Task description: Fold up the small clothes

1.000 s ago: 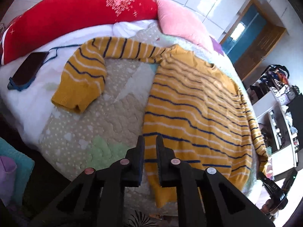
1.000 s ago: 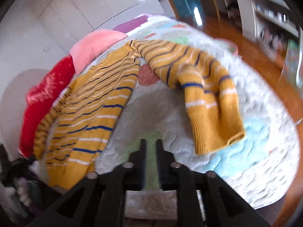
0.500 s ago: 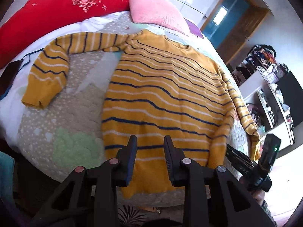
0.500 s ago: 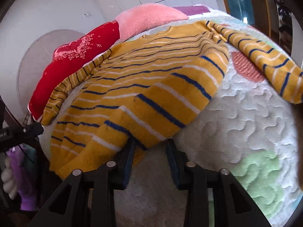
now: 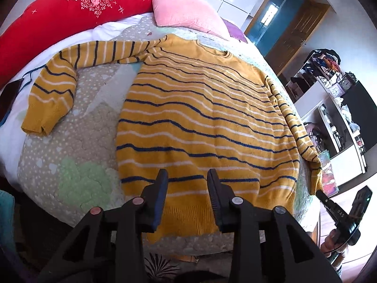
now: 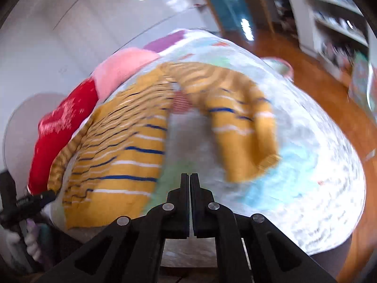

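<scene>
A mustard sweater (image 5: 202, 118) with blue and white stripes lies flat, front up, on the quilted bed (image 5: 77, 155). One sleeve (image 5: 51, 94) bends out to the left; the other (image 5: 299, 127) runs down the bed's right edge. My left gripper (image 5: 187, 179) is open, its fingers hovering over the middle of the hem with nothing between them. The right wrist view is motion-blurred: the sweater body (image 6: 122, 146) is on the left and a sleeve (image 6: 240, 136) on the right. My right gripper (image 6: 189, 176) is shut and empty above the quilt between them.
A red pillow (image 5: 70, 7) and a pink pillow (image 5: 186, 11) sit at the head of the bed. A dark phone (image 5: 9, 94) lies at the left edge. Shelves (image 5: 334, 108) and wooden floor (image 6: 334, 99) lie beyond the right side.
My left gripper has opened wider and shifted right over the hem. My right gripper, open by the hem half a second ago, has shut and swung away toward the sleeve side.
</scene>
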{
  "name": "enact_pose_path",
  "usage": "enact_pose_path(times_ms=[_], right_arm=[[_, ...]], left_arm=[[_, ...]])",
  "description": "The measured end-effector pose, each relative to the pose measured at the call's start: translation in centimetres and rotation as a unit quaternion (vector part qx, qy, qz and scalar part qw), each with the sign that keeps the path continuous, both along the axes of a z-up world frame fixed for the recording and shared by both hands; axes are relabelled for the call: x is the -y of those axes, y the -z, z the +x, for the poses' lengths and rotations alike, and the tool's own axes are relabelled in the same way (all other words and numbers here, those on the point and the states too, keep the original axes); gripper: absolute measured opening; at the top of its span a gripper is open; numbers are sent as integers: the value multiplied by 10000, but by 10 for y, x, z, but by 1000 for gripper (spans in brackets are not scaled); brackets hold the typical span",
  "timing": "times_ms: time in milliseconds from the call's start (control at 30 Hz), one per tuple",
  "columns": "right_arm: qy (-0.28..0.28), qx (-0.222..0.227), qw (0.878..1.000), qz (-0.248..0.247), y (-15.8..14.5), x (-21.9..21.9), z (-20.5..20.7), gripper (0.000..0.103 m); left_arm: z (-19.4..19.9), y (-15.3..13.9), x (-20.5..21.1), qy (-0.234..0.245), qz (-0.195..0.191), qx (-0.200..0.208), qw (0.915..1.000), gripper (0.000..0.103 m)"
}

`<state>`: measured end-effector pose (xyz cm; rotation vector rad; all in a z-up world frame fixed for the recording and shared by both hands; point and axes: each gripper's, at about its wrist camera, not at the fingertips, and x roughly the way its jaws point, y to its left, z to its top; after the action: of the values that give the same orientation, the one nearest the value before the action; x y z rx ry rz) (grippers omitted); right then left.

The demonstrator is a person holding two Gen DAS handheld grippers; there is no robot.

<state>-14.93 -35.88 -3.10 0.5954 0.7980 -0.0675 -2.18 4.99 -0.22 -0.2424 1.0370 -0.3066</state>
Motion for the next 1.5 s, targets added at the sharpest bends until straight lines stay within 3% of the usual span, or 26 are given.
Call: enact_pose_path(times_ms=[33, 67, 100, 167, 300, 367, 433, 500, 533, 600, 667, 767, 900, 1067, 1167, 1233, 1267, 1300, 1367, 1500], right_arm=[[75, -28, 9997, 243, 4, 6, 2, 6], [141, 5, 9986, 509, 8, 12, 3, 22], [206, 76, 9965, 812, 11, 18, 6, 50], [336, 215, 9898, 1366, 17, 24, 15, 72], [823, 345, 9769, 1941, 25, 39, 45, 72], [1482, 356, 9589, 2391, 35, 57, 51, 72], [1990, 385, 9321, 3001, 46, 71, 54, 70], [2170, 330, 9250, 3100, 44, 79, 56, 61], [2262, 282, 9313, 2841, 37, 83, 57, 54], [2386, 126, 9505, 1986, 25, 89, 60, 16], [2385, 69, 9615, 1362, 14, 97, 64, 5], [2530, 175, 9662, 456, -18, 116, 66, 4], [2728, 400, 9591, -638, -68, 136, 72, 1], [1927, 619, 9671, -1541, -118, 109, 114, 1], [1039, 362, 9863, -1230, -114, 91, 148, 1], [954, 101, 9907, -963, -102, 93, 152, 3], [1144, -8, 9914, -630, -90, 106, 151, 12], [1323, -95, 9905, -366, -79, 117, 144, 32], [1612, -261, 9864, 193, -55, 145, 135, 49], [1887, -441, 9713, 1381, -19, 187, 142, 49]], left_arm=[[0, 0, 1, 0, -6, -8, 10000, 38], [0, 1, 2, 1, -2, -12, 10000, 39], [0, 1, 2, 6, 1, -13, 10000, 41], [0, 3, 5, 38, -4, -36, 10000, 42], [0, 6, 10, 122, 19, -73, 9999, 42], [0, 7, 9, 131, 1, -100, 9999, 42], [0, 9, 7, 119, -27, -128, 9998, 42], [2, 11, 5, 97, -48, -160, 9998, 42], [2, 13, 4, 86, -70, -183, 9998, 42], [3, 14, 2, 66, -120, -212, 9997, 42], [5, 16, 0, 55, -137, -223, 9996, 42], [9, 17, -4, 37, -153, -211, 9997, 42], [18, 15, -12, -49, -237, -162, 9996, 42], [29, 19, -20, -124, -409, -190, 9989, 42], [30, 20, -24, -124, -521, -226, 9983, 42], [29, 20, -27, -103, -577, -215, 9980, 43], [28, 21, -28, -98, -571, -211, 9981, 44], [28, 22, -29, -97, -555, -213, 9982, 46], [30, 25, -31, -105, -514, -255, 9983, 46], [36, 35, -27, -143, -542, -449, 9974, 46]])
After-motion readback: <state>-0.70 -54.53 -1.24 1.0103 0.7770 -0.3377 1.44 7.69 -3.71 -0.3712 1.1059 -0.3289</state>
